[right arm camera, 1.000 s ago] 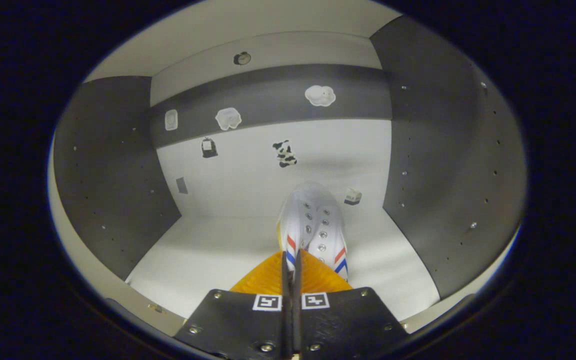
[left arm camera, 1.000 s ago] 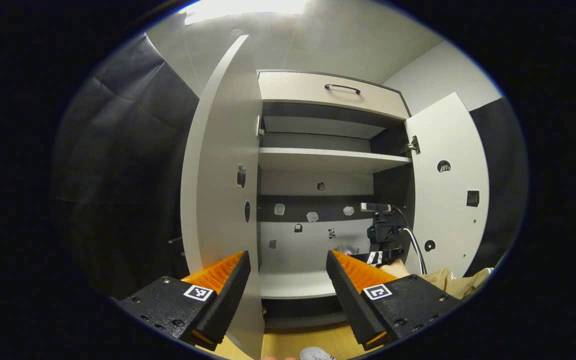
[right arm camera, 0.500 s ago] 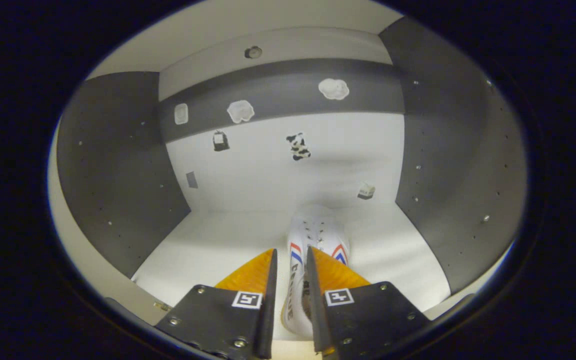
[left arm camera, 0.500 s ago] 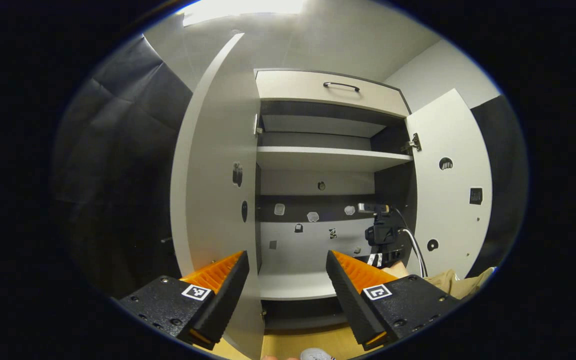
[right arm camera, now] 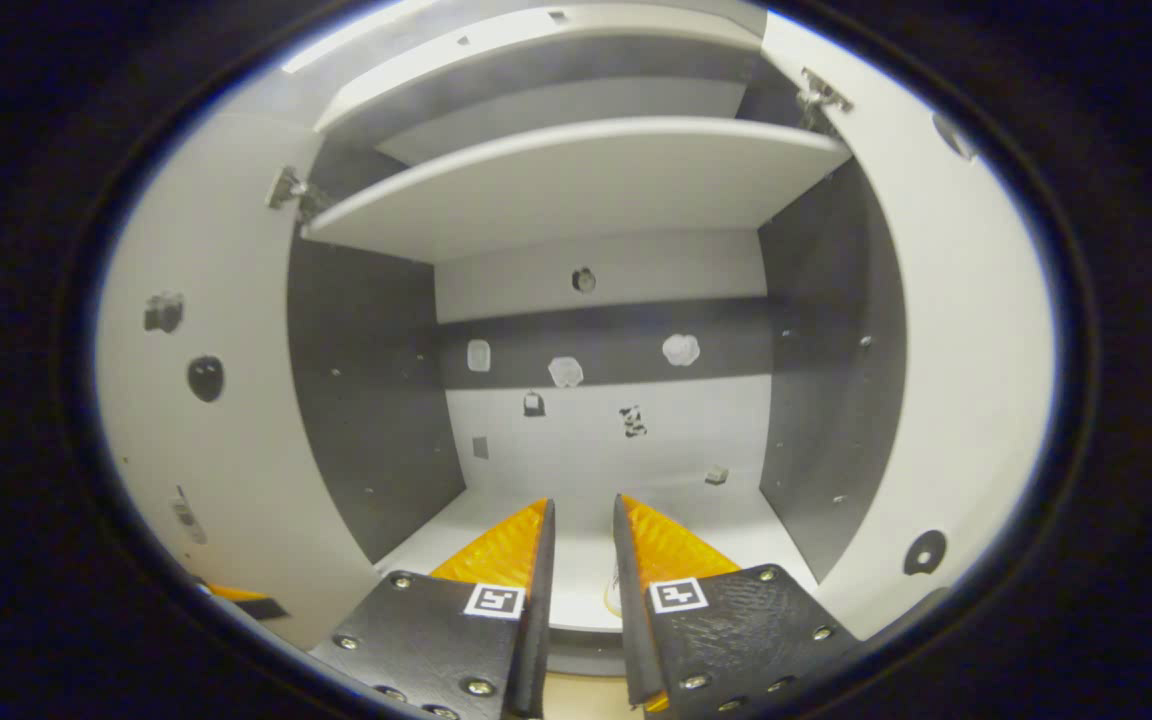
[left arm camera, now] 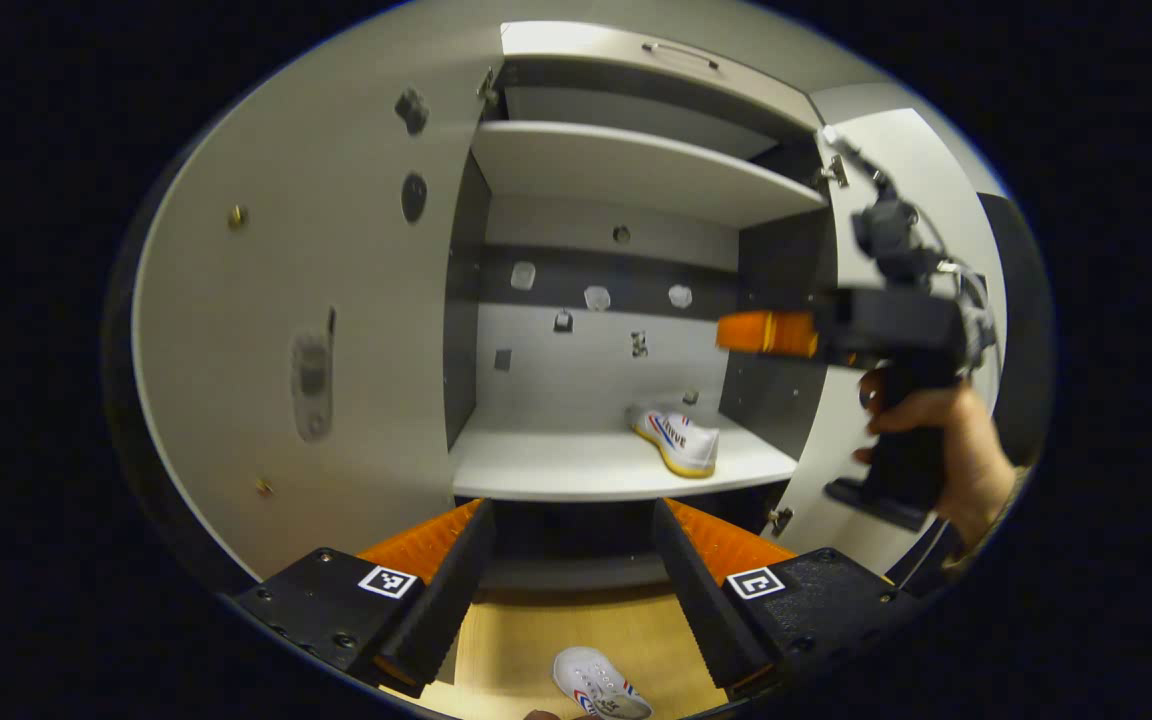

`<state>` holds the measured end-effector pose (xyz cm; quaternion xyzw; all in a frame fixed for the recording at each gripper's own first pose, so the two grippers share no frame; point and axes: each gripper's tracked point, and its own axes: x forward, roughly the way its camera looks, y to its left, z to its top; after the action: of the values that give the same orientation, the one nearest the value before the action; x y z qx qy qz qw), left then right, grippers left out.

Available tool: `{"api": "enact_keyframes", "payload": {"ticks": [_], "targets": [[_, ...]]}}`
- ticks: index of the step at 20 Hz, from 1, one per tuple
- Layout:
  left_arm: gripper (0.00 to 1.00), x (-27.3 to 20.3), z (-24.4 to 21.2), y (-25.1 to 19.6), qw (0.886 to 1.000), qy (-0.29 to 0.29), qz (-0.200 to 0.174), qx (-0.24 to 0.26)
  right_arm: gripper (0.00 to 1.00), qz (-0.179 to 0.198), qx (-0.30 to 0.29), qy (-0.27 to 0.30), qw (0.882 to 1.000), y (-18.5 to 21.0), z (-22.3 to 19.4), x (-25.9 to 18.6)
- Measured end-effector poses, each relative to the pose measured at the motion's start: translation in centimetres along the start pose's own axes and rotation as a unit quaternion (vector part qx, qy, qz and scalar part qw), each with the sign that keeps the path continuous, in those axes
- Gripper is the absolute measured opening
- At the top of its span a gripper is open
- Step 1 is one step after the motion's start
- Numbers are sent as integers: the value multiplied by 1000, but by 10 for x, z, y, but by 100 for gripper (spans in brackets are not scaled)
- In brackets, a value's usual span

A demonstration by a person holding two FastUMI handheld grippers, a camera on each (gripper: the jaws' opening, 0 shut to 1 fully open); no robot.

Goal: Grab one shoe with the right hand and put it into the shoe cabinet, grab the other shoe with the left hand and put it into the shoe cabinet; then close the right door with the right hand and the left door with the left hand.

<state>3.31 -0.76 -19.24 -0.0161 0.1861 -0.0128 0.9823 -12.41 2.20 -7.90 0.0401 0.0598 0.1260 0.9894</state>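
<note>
Right hand-held gripper slightly parted, empty, hanging outside the shoe cabinet. Left hand-held gripper spread wide, empty. First shoe resting at lower shelf's right front corner. Next, probably: dropping left onto second shoe on floor. Both doors wide open, shelf's left half free.

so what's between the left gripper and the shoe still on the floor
Nothing: in the left gripper view, the left gripper hangs open above the shoe on the floor, with bare wooden floor between.
</note>
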Motion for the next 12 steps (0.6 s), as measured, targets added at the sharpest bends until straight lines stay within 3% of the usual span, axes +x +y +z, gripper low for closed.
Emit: {"api": "enact_keyframes", "payload": {"ticks": [2, 6, 9, 12], "targets": [[97, 17, -59, 4, 997, 71, -1, -5, 31, 0, -1, -20, 1000, 0, 15, -30], [98, 27, -184, 15, 978, 208, 10, -23, 31, -3, -8, -37, 999, -7, 31, -82], [98, 23, -258, 15, 956, 290, 15, -30, 31, -13, -20, -47, 999, -17, 42, -113], [98, 8, -303, 17, 935, 352, 19, -35, 31, -15, -16, -49, 999, -22, 46, -132]]}}
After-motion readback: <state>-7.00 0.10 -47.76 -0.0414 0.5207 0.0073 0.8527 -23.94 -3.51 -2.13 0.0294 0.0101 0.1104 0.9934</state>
